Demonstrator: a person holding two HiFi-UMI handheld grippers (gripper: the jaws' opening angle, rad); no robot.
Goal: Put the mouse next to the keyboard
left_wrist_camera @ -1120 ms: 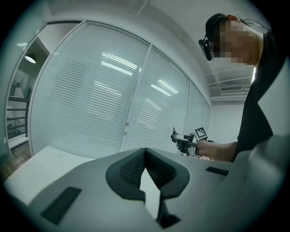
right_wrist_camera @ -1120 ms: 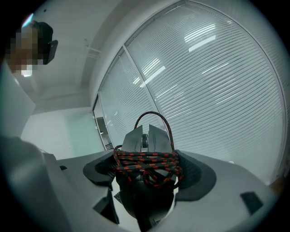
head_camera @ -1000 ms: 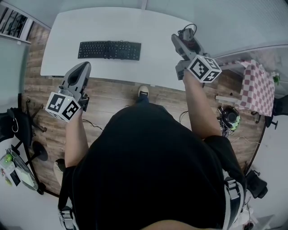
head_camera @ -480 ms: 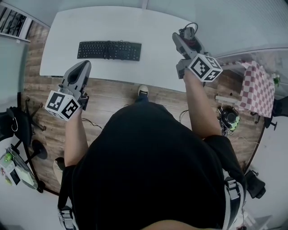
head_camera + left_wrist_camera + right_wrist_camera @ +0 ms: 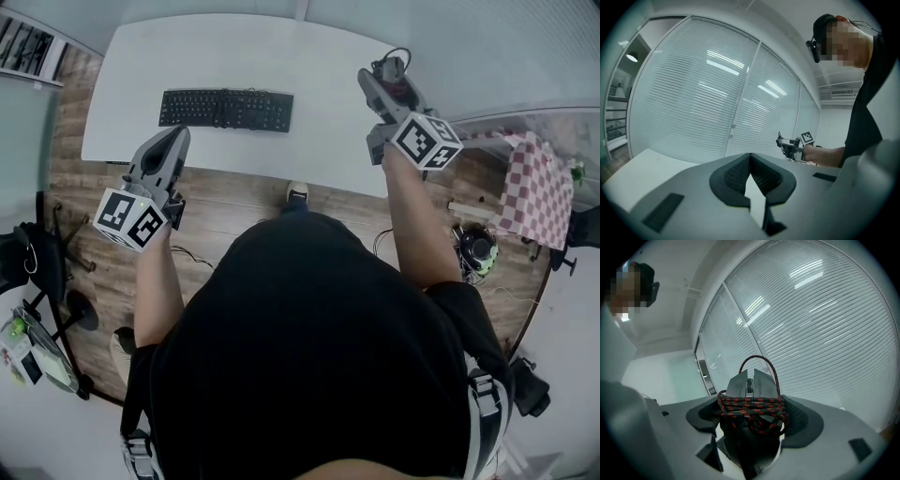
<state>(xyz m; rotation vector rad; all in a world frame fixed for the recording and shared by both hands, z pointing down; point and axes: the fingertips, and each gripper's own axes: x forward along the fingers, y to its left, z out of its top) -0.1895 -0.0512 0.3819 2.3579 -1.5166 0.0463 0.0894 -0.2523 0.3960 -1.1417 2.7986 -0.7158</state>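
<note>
A black keyboard (image 5: 226, 109) lies on the white table (image 5: 319, 84), left of centre. My right gripper (image 5: 389, 70) is held over the table's right part, shut on a dark mouse (image 5: 751, 394) with its red-and-black braided cord (image 5: 752, 411) wound round the body. In the head view the mouse (image 5: 394, 70) shows at the gripper's tip. My left gripper (image 5: 173, 142) hovers at the table's near left edge, below the keyboard, its jaws closed together with nothing between them (image 5: 751, 168).
A wooden floor (image 5: 234, 211) runs under the table's near edge. A checked cloth (image 5: 536, 183) lies at the right. A black chair base (image 5: 56, 272) stands at the left. A wall of window blinds (image 5: 708, 103) rises behind the table.
The view has shifted a little, and the keyboard sits slightly further left in the frame. Both grippers have hardly moved, and the right one keeps its hold on the mouse.
</note>
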